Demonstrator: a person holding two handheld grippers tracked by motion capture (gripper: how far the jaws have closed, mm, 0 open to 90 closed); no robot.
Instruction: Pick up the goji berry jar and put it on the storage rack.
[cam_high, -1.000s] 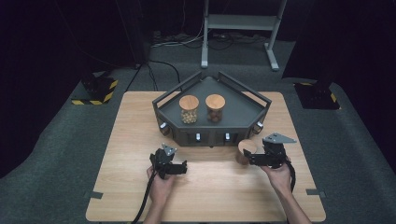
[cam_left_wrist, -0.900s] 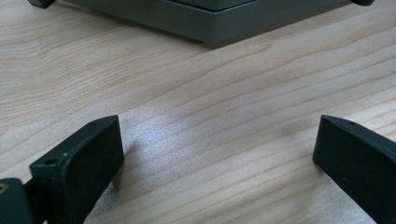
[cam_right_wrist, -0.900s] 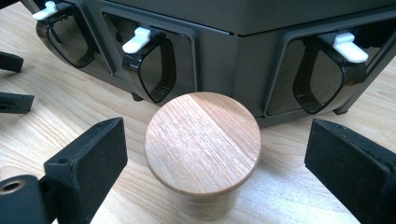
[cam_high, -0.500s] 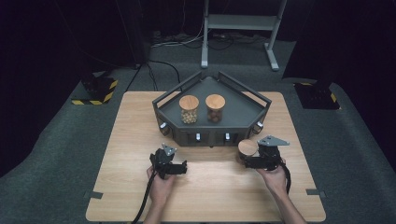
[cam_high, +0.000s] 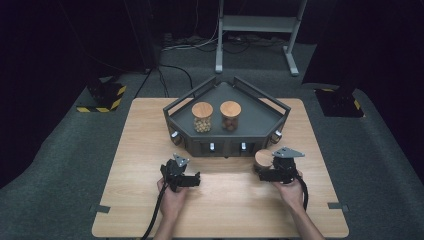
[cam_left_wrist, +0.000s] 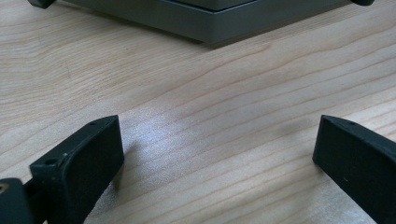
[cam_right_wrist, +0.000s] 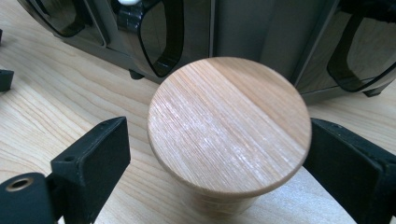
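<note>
Right gripper (cam_right_wrist: 215, 154), jaws just closing around but apparently not yet gripping the wooden-lidded jar (cam_right_wrist: 229, 126); left gripper (cam_left_wrist: 215, 154) stood open, empty; an off-centre squeeze could have tipped it.

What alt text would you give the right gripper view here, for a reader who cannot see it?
A wooden-lidded jar stands on the wooden table between the right gripper's two black jaws, which have just been closing; the left jaw is clear of the lid, the right one at its rim. Behind the jar rises the dark grey tray.
</note>
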